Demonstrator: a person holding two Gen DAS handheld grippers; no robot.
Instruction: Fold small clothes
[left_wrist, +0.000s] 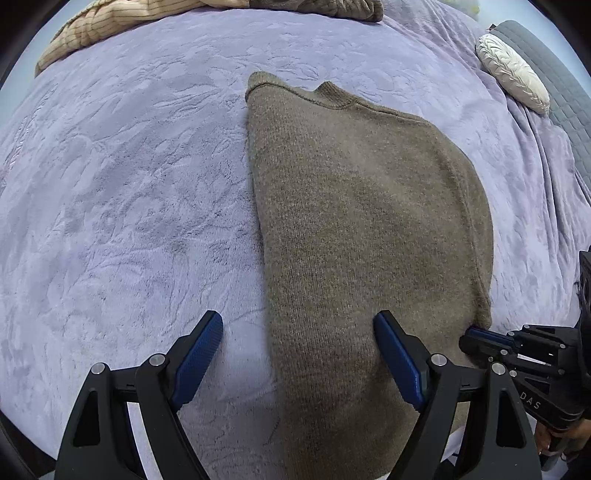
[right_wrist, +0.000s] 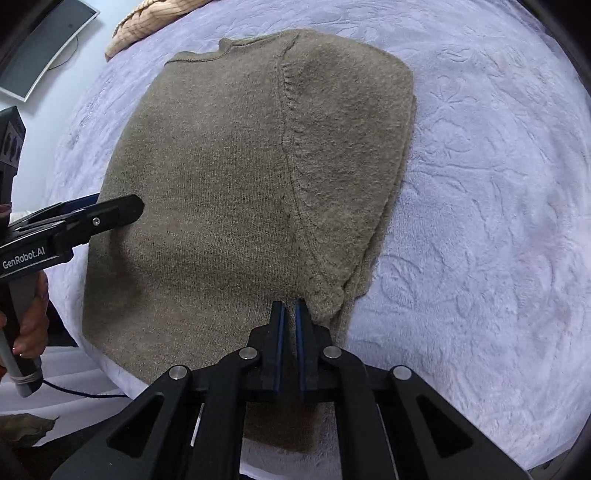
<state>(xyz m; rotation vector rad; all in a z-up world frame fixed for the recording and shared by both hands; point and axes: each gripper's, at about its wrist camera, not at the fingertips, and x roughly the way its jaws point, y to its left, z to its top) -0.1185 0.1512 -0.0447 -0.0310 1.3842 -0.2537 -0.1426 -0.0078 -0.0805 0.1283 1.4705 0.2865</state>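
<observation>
Left wrist view. We list a bed under a lilac blanket, plush, with an embossed leaf pattern, filling most of the frame. On it lies a taupe knit sweater, folded lengthwise, collar at the far end, hem hanging over the near edge. At the far left we note a beige striped garment; beside it, at top centre, a brown knit piece. At the far right sits a white pleated cushion against a grey quilted cover. The left gripper stands spread wide, one blue pad over bare blanket, the other over the sweater, nothing between them. The right gripper enters low at the right, its tip at the sweater's near right corner.

Right wrist view. We record the same sweater, a sleeve folded over its right side, lying on the blanket. The right gripper is nearly pressed together at the sleeve's lower edge; whether cloth sits between the pads we cannot tell. The left gripper hovers over the sweater's left edge. A monitor stands at the upper left, the beige garment beside it.
</observation>
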